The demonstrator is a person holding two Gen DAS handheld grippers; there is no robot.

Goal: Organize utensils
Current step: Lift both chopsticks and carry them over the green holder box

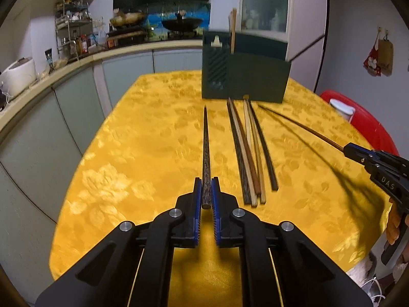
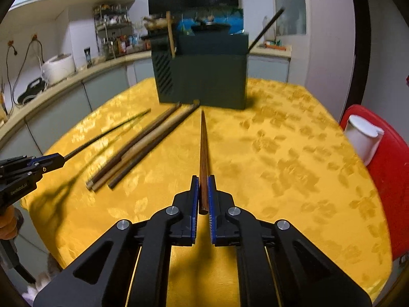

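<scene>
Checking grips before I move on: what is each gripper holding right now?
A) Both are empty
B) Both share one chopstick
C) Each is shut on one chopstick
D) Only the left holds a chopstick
C: the left gripper is shut on a dark speckled chopstick, and the right gripper on a reddish-brown chopstick; the loose chopsticks lie on the yellow tablecloth.

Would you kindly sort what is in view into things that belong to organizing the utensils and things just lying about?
Part of the job:
- dark chopstick in left gripper
- brown chopstick in right gripper
- loose chopsticks on the yellow table
- green holder, two sticks already in it

Just lying about:
- white cup on red stool
- rice cooker
- wok
- spice rack
</scene>
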